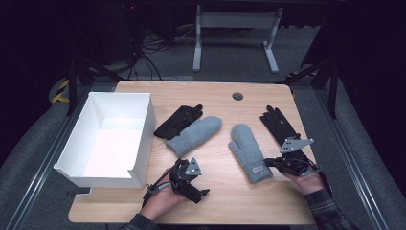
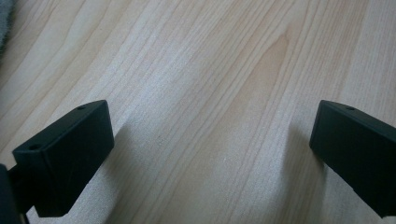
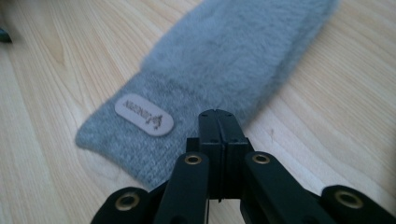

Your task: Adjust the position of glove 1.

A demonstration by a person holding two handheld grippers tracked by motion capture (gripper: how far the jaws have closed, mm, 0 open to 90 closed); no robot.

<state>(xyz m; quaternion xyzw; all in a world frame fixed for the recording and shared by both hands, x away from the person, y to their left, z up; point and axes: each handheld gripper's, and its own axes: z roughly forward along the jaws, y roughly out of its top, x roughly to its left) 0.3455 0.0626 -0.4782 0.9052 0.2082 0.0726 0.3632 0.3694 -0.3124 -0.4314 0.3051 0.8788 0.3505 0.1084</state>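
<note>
Right-hand grey mitten [image 1: 250,153], lying flat on the wooden table [image 1: 225,201] with its cuff toward the person and its oval label [image 3: 144,115] facing up. The right gripper [image 1: 268,162] sits at the cuff's edge; in the right gripper view its jaws stand pressed together with nothing visibly pinched between them, their tips over the cuff's edge. A second grey mitten [image 1: 195,135] lies well apart to the left, overlapping a black glove [image 1: 178,121]; another black glove [image 1: 279,125] lies just beside the first mitten, partly under the right gripper's plate. The left gripper [image 1: 194,184] rests low over bare wood near the front edge, jaws wide apart and holding nothing. An open white box [image 1: 143,125] stands at the table's left side.

Step in hand, as judged: approach to the mitten's cuff, before any grasp. The next move likely calls for the right jaws to part, straddle the cuff's edge and close on the knit, taking enough fabric that the soft mitten does not slip when lifted; whether the box is its destination cannot be told.
</note>
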